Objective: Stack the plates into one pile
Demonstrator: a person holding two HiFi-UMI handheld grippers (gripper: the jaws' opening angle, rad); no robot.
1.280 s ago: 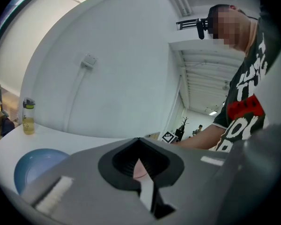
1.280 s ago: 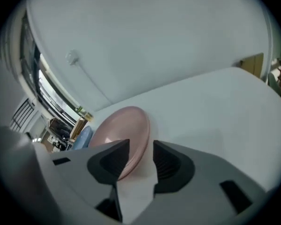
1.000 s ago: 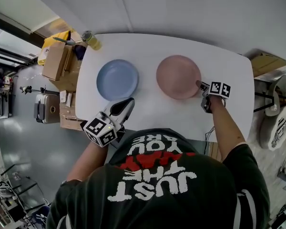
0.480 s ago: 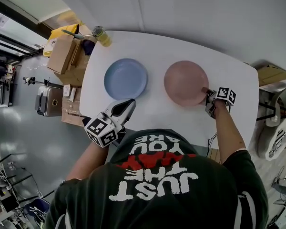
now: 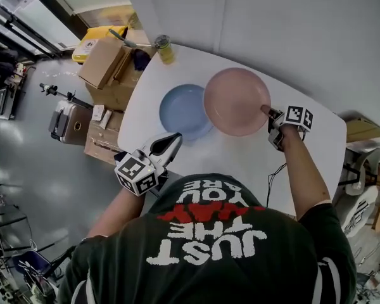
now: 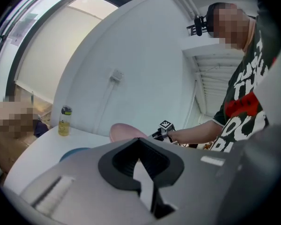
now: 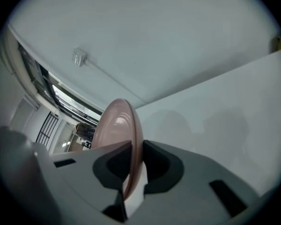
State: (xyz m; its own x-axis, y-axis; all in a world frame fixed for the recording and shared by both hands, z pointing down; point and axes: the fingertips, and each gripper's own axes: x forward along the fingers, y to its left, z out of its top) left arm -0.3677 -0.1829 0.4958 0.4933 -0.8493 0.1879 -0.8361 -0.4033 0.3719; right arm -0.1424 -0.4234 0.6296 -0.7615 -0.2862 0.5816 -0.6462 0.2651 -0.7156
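Note:
A pink plate [image 5: 235,101] is lifted off the white table [image 5: 240,154], and its left edge overlaps the blue plate [image 5: 182,111] that lies flat there. My right gripper [image 5: 266,112] is shut on the pink plate's right rim. In the right gripper view the pink plate [image 7: 118,130] stands edge-on between the jaws, which press on both its faces. My left gripper [image 5: 171,139] hovers near the table's front left edge, shut and empty. In the left gripper view the blue plate [image 6: 74,153] and the pink plate [image 6: 125,131] show beyond the shut jaws.
A bottle of yellow liquid [image 5: 163,48] stands at the table's far left corner. Cardboard boxes [image 5: 107,68] and a case [image 5: 66,122] sit on the floor left of the table. A white wall runs behind the table.
The right gripper closed on the pink plate's rim, lifted it and carried it left until it overlaps the blue plate. The left gripper stayed where it was.

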